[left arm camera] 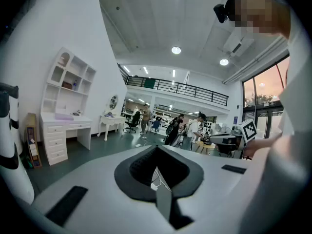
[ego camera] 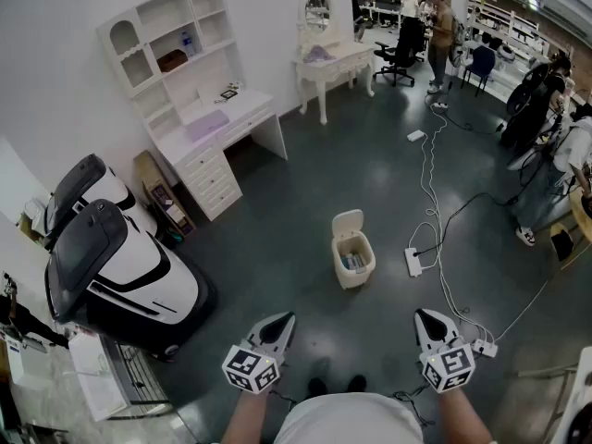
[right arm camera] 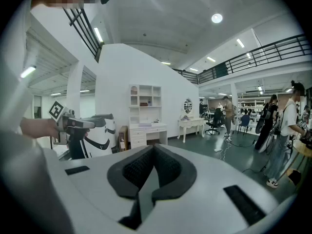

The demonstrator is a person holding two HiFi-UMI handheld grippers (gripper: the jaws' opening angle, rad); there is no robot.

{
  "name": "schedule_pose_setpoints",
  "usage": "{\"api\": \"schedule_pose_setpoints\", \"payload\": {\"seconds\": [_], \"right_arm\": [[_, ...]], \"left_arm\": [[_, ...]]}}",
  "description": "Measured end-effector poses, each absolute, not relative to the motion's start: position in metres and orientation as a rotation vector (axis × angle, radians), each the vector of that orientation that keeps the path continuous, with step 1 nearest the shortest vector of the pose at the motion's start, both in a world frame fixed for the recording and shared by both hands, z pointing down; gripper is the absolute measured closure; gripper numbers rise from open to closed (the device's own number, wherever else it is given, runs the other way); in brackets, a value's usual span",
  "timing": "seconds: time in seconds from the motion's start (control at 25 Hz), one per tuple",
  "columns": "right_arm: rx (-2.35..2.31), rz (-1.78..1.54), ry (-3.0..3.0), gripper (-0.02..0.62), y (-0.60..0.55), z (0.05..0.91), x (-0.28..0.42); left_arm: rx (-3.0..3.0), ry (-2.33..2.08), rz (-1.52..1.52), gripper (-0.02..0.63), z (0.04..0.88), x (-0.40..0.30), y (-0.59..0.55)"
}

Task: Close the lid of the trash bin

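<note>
Both hand-held grippers sit low in the head view, level with each other. The left hand-held gripper (ego camera: 280, 325) has its jaws pressed together with nothing between them, as its own view (left arm camera: 156, 148) shows. The right hand-held gripper (ego camera: 425, 320) is the same, with its pads meeting at the tips and nothing pinched (right arm camera: 153, 148). Each one also shows at the edge of the other's view by its marker cube.

I see the trash bin (ego camera: 355, 265) on the dark floor (ego camera: 305, 202) ahead of both hand-held grippers. It stands well apart from them and roughly between their two lines, a little nearer the right one's side. Its lid (ego camera: 348, 222) stands up at the far rim, so the bin is open (something bluish lies inside, too small for me to name).

Just right of the bin lies a white power strip (ego camera: 413, 262), with cables (ego camera: 430, 169) running away across the floor. At far left stand two black-and-white rounded machines (ego camera: 125, 266). Beyond them a white desk (ego camera: 222, 123) with shelves stands against the wall, and a dressing table with a mirror (ego camera: 331, 61) is further along. People stand at the back and right of the room.
</note>
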State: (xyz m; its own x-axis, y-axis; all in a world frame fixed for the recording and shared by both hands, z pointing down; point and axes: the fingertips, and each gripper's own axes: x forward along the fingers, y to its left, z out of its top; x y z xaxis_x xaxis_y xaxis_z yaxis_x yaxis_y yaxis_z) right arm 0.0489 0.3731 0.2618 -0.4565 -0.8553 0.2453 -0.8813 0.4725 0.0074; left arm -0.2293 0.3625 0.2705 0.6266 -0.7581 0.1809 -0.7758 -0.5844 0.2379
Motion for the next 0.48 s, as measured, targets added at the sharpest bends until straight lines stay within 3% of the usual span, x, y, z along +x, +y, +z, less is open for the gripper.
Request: {"api": "schedule_pose_setpoints", "payload": {"seconds": [0.48], "right_arm": [[1.501,0.186,-2.513,0.583,0.3716,0.2585,0.0467]], "left_arm": [[2.561,-1.228,0.086,0.594,0.2721,-0.2243,0.363]]}}
